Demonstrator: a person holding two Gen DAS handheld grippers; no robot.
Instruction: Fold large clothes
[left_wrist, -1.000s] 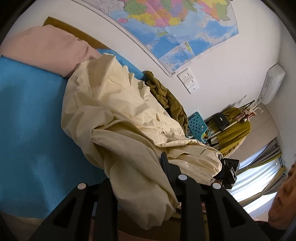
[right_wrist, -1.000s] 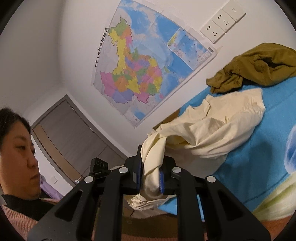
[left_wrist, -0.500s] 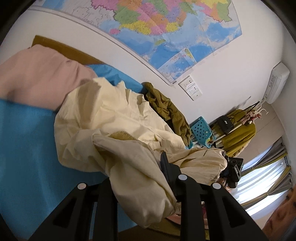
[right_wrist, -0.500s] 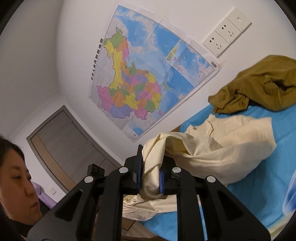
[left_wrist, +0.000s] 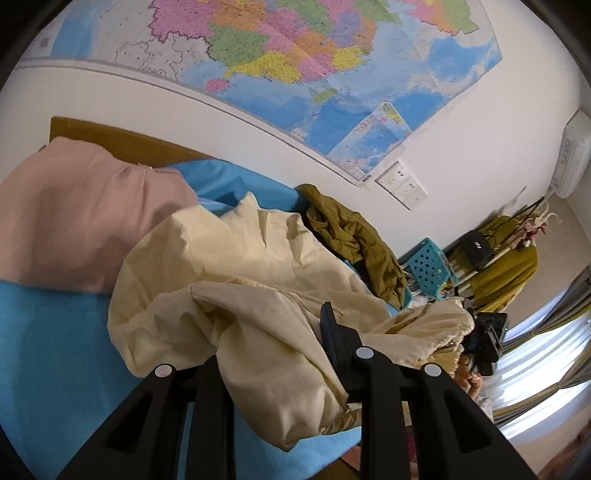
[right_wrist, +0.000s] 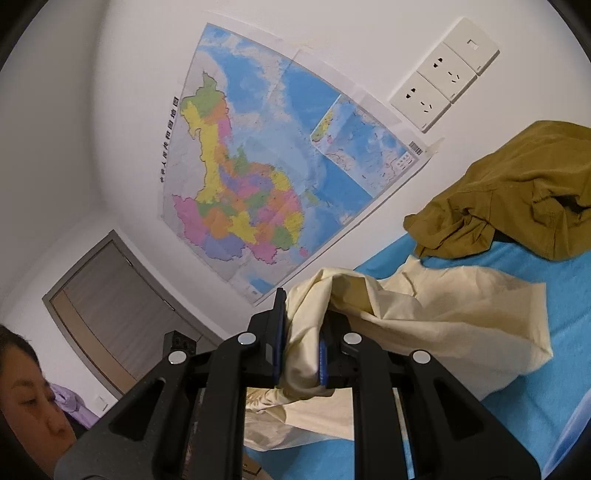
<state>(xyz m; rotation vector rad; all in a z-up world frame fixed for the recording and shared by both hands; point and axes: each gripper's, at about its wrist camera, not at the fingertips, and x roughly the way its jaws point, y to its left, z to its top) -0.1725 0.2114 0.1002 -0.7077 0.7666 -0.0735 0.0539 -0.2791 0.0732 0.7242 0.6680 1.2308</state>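
Left gripper (left_wrist: 280, 354) and right gripper (right_wrist: 301, 343) each pinch the cream garment (left_wrist: 236, 266).

A home bedroom: a bed (left_wrist: 44, 350) with a blue sheet fills the 8 o'clock side, a pink pillow (left_wrist: 81, 221) against its wooden headboard (left_wrist: 110, 134). A coloured wall map (left_wrist: 295, 55) hangs at 12 o'clock, wall sockets (right_wrist: 443, 81) beside it. At 3 o'clock stand a clothes rack (left_wrist: 517, 236), an air conditioner (left_wrist: 572, 155) and a curtained window (left_wrist: 535, 369).
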